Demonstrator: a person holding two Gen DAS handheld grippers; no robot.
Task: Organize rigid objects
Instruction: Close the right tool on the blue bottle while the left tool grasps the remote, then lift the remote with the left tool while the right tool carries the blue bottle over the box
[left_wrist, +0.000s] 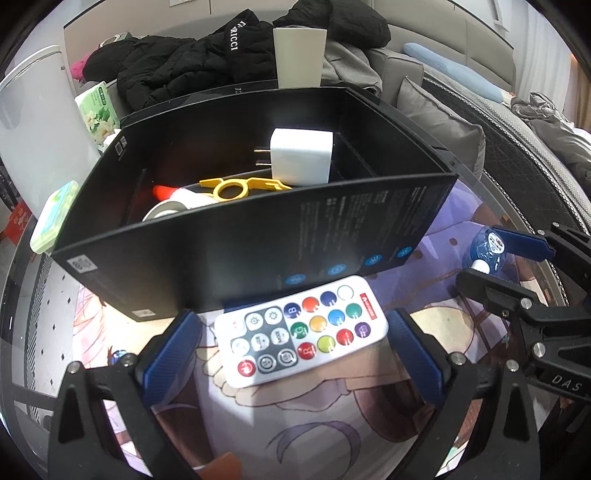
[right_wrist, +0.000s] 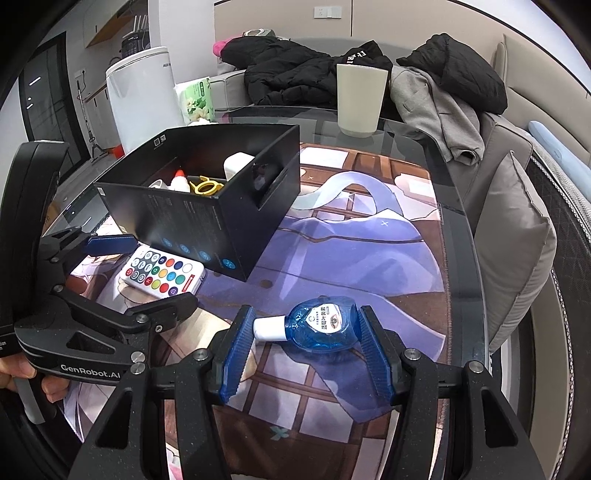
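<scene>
A: Left gripper: what lies where?
B: Remote between its fingers, on the mat. Box just ahead; charger, ring tool and glue bottle inside.
A: Right gripper?
B: Bottle between its fingers. Box ahead-left, cup far ahead.

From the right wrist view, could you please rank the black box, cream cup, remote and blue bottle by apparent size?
1. black box
2. cream cup
3. remote and blue bottle: alike, not ranked; the bottle's nearness inflates it.
</scene>
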